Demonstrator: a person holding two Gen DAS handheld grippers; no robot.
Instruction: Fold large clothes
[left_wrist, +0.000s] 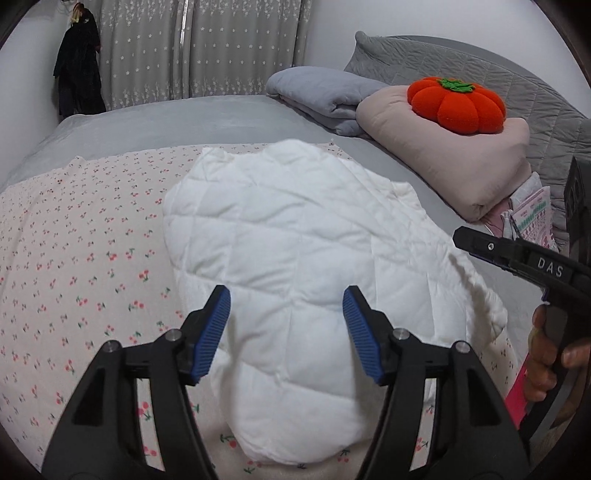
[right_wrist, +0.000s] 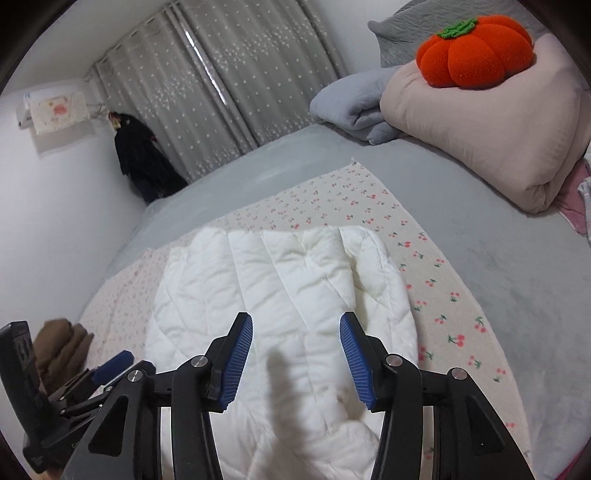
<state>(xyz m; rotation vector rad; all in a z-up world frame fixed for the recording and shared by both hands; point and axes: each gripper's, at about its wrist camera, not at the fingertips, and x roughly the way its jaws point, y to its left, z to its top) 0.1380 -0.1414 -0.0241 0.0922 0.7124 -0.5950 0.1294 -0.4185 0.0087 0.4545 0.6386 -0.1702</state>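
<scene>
A white quilted padded garment (left_wrist: 295, 236) lies folded over on a cherry-print sheet (left_wrist: 74, 240) spread on the bed. My left gripper (left_wrist: 286, 334) hovers above its near end, open, blue pads apart with nothing between them. In the right wrist view the same white garment (right_wrist: 280, 280) lies below my right gripper (right_wrist: 295, 360), which is open and holds nothing. The right gripper's black finger (left_wrist: 517, 254) shows at the right edge of the left wrist view, held by a hand (left_wrist: 546, 358). The left gripper's blue pad (right_wrist: 110, 363) shows at the lower left of the right wrist view.
A grey bedsheet (right_wrist: 498, 266) covers the bed. Folded grey (left_wrist: 325, 96) and pink (left_wrist: 461, 155) quilts lie at the head, with an orange pumpkin cushion (left_wrist: 456, 103) on the pink one. A brown folded cloth (right_wrist: 61, 347) lies at the left. Curtains (right_wrist: 229, 85) and dark hanging clothes (right_wrist: 142, 158) stand behind.
</scene>
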